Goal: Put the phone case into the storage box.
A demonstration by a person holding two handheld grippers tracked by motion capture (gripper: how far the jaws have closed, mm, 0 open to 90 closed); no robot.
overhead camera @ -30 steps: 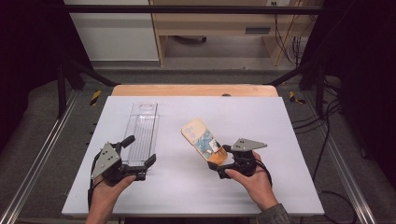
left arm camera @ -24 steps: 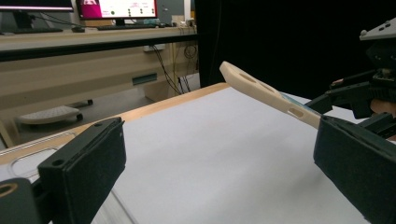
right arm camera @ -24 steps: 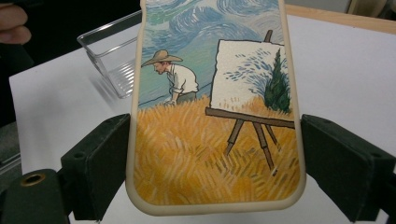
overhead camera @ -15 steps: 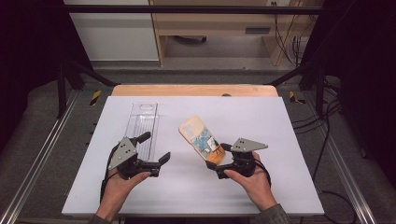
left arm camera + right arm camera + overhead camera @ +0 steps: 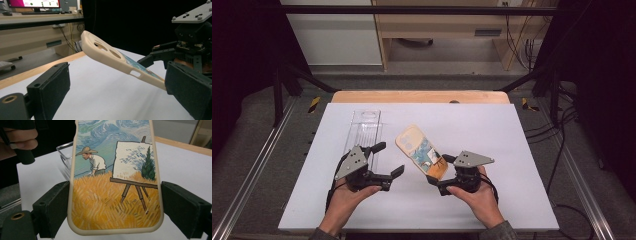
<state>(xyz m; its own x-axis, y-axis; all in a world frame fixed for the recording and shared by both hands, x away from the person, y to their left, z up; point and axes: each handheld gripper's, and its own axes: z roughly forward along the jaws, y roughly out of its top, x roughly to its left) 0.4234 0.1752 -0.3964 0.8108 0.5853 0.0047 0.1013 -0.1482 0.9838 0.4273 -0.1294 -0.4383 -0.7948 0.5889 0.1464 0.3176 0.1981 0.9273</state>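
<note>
High view: two hand-held grippers work a phone case over a white surface [image 5: 512, 130].
Largest item is the surface, with a wooden strip along its far edge. A clear tray [image 5: 364, 131] lies flat on the surface's left half, just beyond the left gripper [image 5: 388, 159]. The case [image 5: 421, 151], cream-rimmed with a painted field scene, sits at centre, tilted with its far end raised off the surface. The right gripper [image 5: 438, 172] pinches the case's near end across its width; in the right gripper view both pads [image 5: 56, 206] press the rim. The left gripper's jaws stand spread with nothing between them and have just been closing slightly; the left gripper view looks along them at the case's side edge [image 5: 117, 60].
</note>
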